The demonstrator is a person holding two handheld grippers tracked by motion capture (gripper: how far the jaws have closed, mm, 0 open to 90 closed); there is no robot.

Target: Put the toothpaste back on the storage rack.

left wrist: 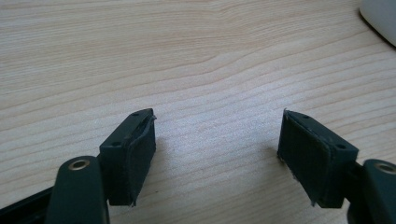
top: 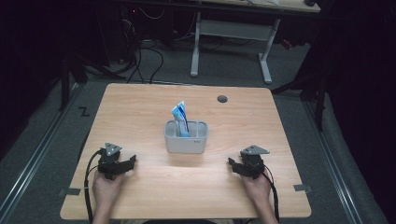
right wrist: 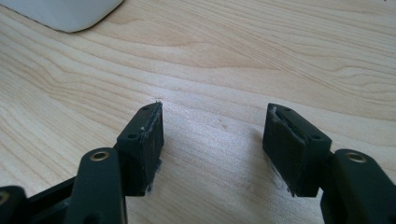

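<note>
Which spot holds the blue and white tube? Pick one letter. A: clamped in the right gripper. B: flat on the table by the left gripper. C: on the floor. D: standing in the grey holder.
D: the tube stands upright in the left compartment of the grey holder at the middle of the table, away from both open grippers.

I see a pale wooden table top [top: 140, 112] with wavy brown grain lines and a small dark grey round grommet [top: 222, 99]. On it I make out a light grey plastic holder [top: 186, 142] with a blue-and-white tube [top: 180, 117]. My matte black left gripper [top: 132, 162] and matte black right gripper [top: 232, 164] carry grey triangular plates; brass-coloured rivets mark their arms.
</note>
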